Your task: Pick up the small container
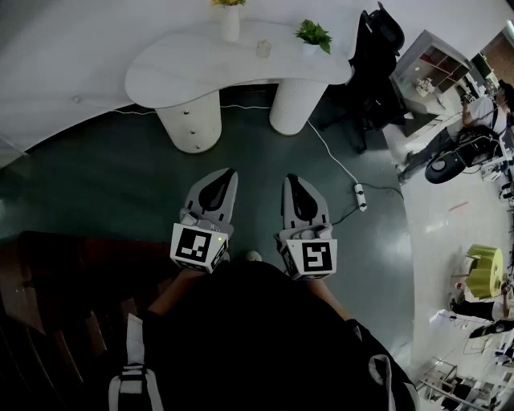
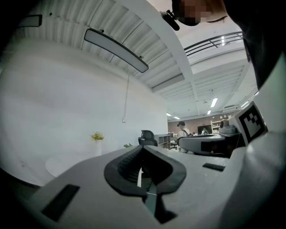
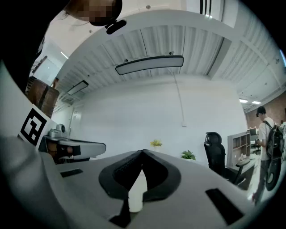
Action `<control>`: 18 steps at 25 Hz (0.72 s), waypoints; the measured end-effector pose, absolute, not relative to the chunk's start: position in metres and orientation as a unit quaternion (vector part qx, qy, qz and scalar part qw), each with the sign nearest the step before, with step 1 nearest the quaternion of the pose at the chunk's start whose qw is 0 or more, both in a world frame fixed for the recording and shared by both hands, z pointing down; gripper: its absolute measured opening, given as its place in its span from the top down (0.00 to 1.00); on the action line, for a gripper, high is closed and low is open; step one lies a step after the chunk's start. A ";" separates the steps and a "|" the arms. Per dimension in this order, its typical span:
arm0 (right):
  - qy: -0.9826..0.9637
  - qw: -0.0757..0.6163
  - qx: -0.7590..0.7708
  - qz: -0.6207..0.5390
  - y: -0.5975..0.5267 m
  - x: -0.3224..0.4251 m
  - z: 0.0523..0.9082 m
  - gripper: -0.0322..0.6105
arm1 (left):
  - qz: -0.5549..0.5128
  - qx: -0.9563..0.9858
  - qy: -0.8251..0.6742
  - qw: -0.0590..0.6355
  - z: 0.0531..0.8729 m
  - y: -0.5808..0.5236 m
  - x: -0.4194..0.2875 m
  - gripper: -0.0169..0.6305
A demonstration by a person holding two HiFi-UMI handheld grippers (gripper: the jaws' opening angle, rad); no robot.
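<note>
The small container (image 1: 263, 48), a pale little cup, stands on the white curved table (image 1: 177, 64) between a white vase of yellow flowers (image 1: 229, 20) and a green potted plant (image 1: 313, 34). Both grippers hang side by side over the dark floor, close to the person's body and well short of the table. My left gripper (image 1: 231, 172) has its jaws shut with nothing in them, as the left gripper view (image 2: 142, 148) also shows. My right gripper (image 1: 290, 178) is likewise shut and empty (image 3: 142, 152). The container is not visible in either gripper view.
Two thick white legs (image 1: 193, 120) carry the table. A power strip (image 1: 361, 197) with a white cable lies on the floor at the right. A black office chair (image 1: 377, 40) stands beside the table. Dark wooden furniture (image 1: 48, 273) is at the left. People and desks fill the far right.
</note>
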State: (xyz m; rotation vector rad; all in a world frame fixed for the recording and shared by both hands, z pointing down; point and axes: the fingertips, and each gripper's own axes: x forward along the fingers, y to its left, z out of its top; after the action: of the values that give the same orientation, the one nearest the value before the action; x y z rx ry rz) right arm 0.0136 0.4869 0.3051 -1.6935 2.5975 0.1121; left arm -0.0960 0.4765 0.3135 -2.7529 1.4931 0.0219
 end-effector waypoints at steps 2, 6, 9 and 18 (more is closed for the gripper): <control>0.837 0.018 -0.546 0.034 0.488 0.019 0.305 0.92 | 0.008 -0.880 0.475 0.003 0.313 0.477 -0.090 0.96; 0.838 0.020 -0.544 0.031 0.486 0.029 0.307 0.92 | 0.009 -0.876 0.482 0.005 0.313 0.475 -0.083 0.96; 0.844 0.020 -0.534 0.035 0.485 0.037 0.311 0.91 | 0.012 -0.874 0.485 0.007 0.314 0.473 -0.076 0.96; 0.850 0.025 -0.525 0.033 0.464 0.054 0.316 0.91 | 0.021 -0.875 0.484 0.014 0.311 0.459 -0.060 0.96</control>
State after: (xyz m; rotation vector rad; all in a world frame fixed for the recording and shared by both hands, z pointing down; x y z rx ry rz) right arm 0.0543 0.4638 0.3157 -1.6250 2.6280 0.1021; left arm -0.0599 0.4591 0.3106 -2.7249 1.5063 0.0662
